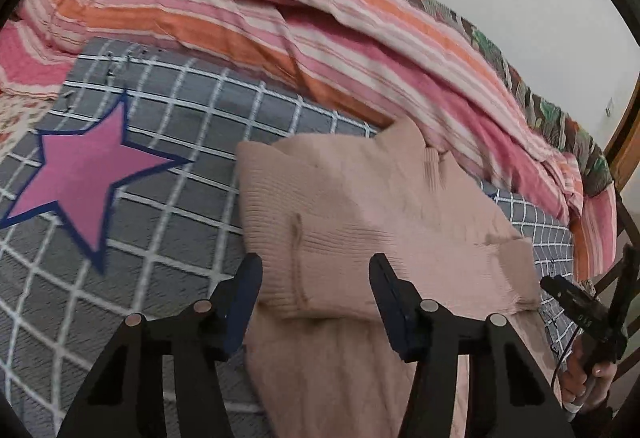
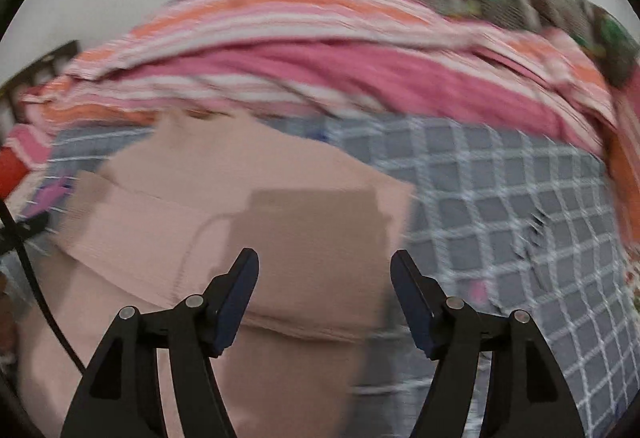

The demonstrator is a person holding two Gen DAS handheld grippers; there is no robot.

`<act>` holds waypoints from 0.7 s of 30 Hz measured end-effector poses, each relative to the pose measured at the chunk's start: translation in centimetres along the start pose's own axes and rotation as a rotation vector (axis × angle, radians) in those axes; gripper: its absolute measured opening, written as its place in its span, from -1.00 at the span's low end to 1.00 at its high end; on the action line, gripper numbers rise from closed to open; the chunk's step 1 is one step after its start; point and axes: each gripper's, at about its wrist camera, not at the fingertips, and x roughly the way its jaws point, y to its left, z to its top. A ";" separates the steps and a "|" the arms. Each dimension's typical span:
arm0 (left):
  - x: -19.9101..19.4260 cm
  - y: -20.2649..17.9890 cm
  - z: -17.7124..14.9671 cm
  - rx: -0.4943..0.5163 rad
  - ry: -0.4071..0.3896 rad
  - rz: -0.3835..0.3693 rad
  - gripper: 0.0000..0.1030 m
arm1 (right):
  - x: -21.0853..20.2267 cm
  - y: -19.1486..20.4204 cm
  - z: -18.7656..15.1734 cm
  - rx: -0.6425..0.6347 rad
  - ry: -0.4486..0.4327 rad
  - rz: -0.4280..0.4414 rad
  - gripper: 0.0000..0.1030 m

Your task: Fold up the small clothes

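A pale pink ribbed knit garment [image 1: 360,206] lies on the grey checked bed cover [image 1: 168,126], with a sleeve folded across its body. My left gripper [image 1: 316,278] is open and empty, its fingers either side of the folded sleeve, just above it. My right gripper [image 2: 324,270] is open and empty above the same garment [image 2: 248,206], whose right edge lies under it. The right wrist view is blurred. The right gripper also shows in the left wrist view [image 1: 592,306], held in a hand at the garment's right side.
A pink, orange and white striped quilt [image 1: 280,22] is heaped along the far side of the bed, against the wall. A pink star with a blue border [image 1: 88,174] marks the cover left of the garment. A wooden frame [image 1: 624,142] stands at the right edge.
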 end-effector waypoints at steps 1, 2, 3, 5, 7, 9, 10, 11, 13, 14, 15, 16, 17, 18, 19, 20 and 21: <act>0.4 -0.1 0.1 0.001 0.012 -0.006 -0.06 | 0.3 -0.9 -0.3 0.013 0.010 -0.007 0.31; 0.8 -0.1 0.0 -0.002 0.021 -0.013 -0.11 | 0.7 -1.7 -0.6 0.038 0.022 0.008 0.31; 1.2 0.0 -0.1 -0.004 0.030 -0.019 -0.17 | 1.0 -2.1 -0.7 0.056 0.028 0.029 0.31; 1.8 -0.1 -0.2 -0.003 0.051 0.001 -0.18 | 1.5 -2.8 -1.1 0.089 0.027 0.063 0.31; 2.1 -0.3 0.0 0.000 0.055 0.007 -0.18 | 2.3 -2.9 -1.4 0.099 0.038 0.070 0.31; 2.5 -0.6 0.2 0.001 0.063 0.028 -0.18 | 3.2 -2.9 -1.6 0.102 0.069 0.080 0.31; 2.8 -0.7 0.3 -0.001 0.066 0.038 -0.18 | 3.3 -2.9 -1.5 0.106 0.076 0.081 0.31; 3.0 -0.9 0.4 0.000 0.065 0.048 -0.18 | 3.3 -3.0 -1.5 0.110 0.076 0.086 0.31; 3.5 -1.3 0.6 0.015 0.069 0.046 -0.83 | 3.2 -3.0 -1.3 0.112 0.073 0.100 0.31; 3.9 -1.4 0.8 0.023 0.088 0.019 -0.85 | 3.0 -2.8 -1.0 0.106 0.074 0.105 0.31; 3.9 -1.5 1.1 0.029 0.074 0.020 -0.85 | 2.6 -2.7 -1.0 0.100 0.070 0.108 0.31; 3.6 -1.7 1.4 0.039 0.041 0.034 -0.86 | 2.4 -2.6 -0.6 0.092 0.057 0.105 0.31; 3.1 -1.9 1.8 0.051 0.000 0.032 -0.86 | 2.2 -2.5 -0.1 0.083 0.043 0.096 0.31; 2.5 -2.0 2.1 0.056 -0.035 0.022 -0.86 | 1.9 -2.3 0.4 0.067 0.023 0.078 0.31; 2.1 -2.0 2.4 0.056 -0.064 0.021 -0.86 | 1.6 -2.2 0.7 0.059 0.005 0.066 0.31; 1.9 -2.0 2.6 0.056 -0.086 0.036 -0.86 | 1.3 -2.2 0.9 0.056 -0.016 0.054 0.31; 2.1 -1.9 2.6 0.059 -0.094 0.068 -0.86 | 1.2 -2.3 0.9 0.059 -0.034 0.045 0.31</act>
